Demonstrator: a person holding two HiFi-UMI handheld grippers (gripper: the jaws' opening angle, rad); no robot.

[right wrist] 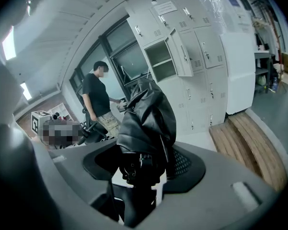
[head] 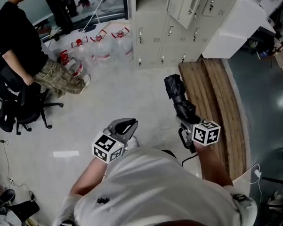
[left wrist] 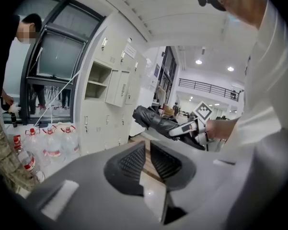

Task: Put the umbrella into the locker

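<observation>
A folded black umbrella [head: 181, 100] is held off the floor, and my right gripper [head: 183, 119] is shut on its lower end. In the right gripper view the umbrella [right wrist: 146, 123] fills the space between the jaws and rises ahead of them. The cream lockers [head: 155, 32] stand against the far wall. One upper locker [right wrist: 160, 61] is open, its door [right wrist: 179, 51] swung to the right. My left gripper [head: 128, 125] hangs to the left of the umbrella, shut with nothing in it. From the left gripper view [left wrist: 147, 150] the umbrella [left wrist: 155, 120] shows ahead.
A wooden bench [head: 216, 102] runs along the right, with a white cabinet [head: 235, 25] at its far end. Several large water bottles [head: 101, 48] stand on the floor left of the lockers. A person in a black shirt [head: 19, 36] stands by an office chair [head: 19, 107] at the left.
</observation>
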